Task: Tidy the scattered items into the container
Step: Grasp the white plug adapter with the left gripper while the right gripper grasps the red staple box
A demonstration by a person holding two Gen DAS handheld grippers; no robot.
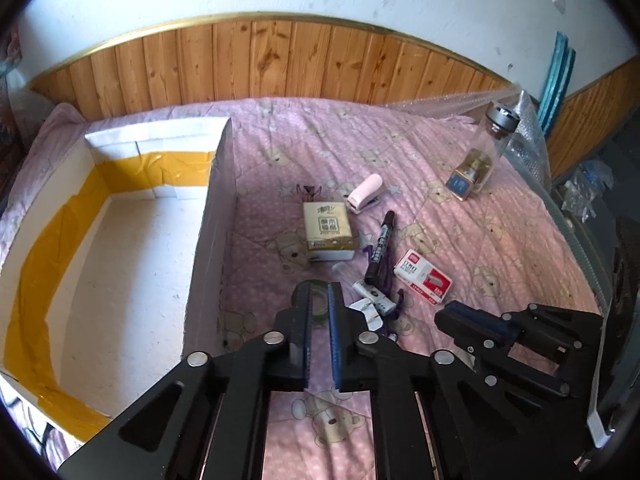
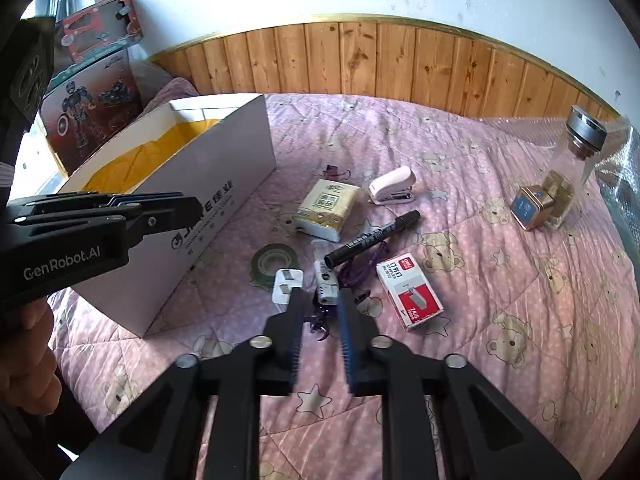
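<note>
Small items lie scattered on a pink bear-print quilt: a tissue pack, a pale stapler, a black marker, a red-and-white staples box, a tape roll, a white plug and a purple cord. A white box lined with yellow tape sits to their left. My left gripper hovers shut over the tape roll, holding nothing. My right gripper hovers shut just short of the plug, holding nothing.
A glass bottle with a metal cap stands at the far right beside a blue-and-gold tin. Wood panelling backs the bed. Toy boxes stand behind the white box. A hand holds the left gripper.
</note>
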